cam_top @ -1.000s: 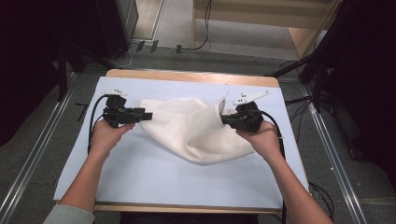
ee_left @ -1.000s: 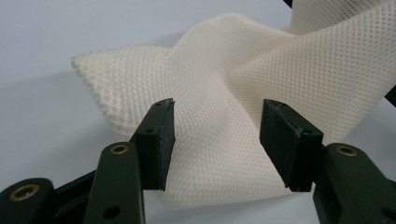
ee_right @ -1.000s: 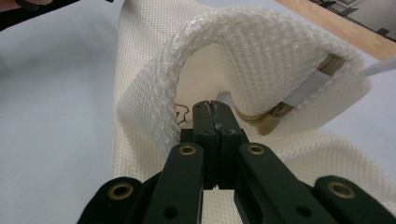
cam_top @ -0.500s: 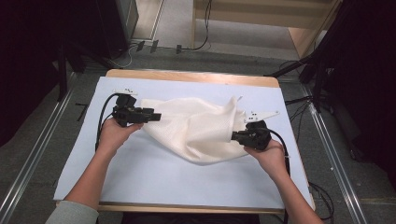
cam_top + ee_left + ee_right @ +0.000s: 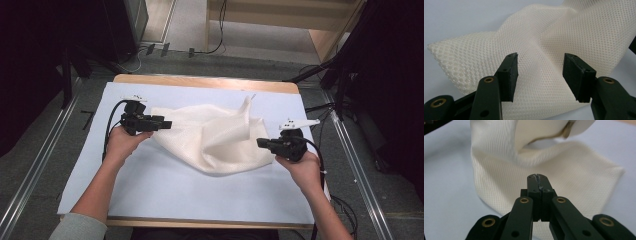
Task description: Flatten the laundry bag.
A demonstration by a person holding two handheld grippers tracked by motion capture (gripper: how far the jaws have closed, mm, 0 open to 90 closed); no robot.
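Two grippers are working one cream mesh bag [image 5: 210, 137], which is lying rumpled across the middle of the high view on a pale blue sheet [image 5: 150, 190]. My left gripper [image 5: 167, 123], at the left of that view, is standing wide open with the bag's left corner lying between the pads but not pinched; in the left gripper view the mesh is running under both open jaws. My right gripper [image 5: 261, 143], at the right, is fully shut, and in its own view the closed tips are sitting over the bag's near edge; whether any mesh is caught in them I am not able to tell. If I am pulling with the right while the left is holding nothing, the whole bag is likely sliding toward the right edge of the table [image 5: 200, 82] instead of spreading. Closing the left too shallowly is risking a slip off the corner. A raised peak near the upper middle is also threatening to fold over and crease.
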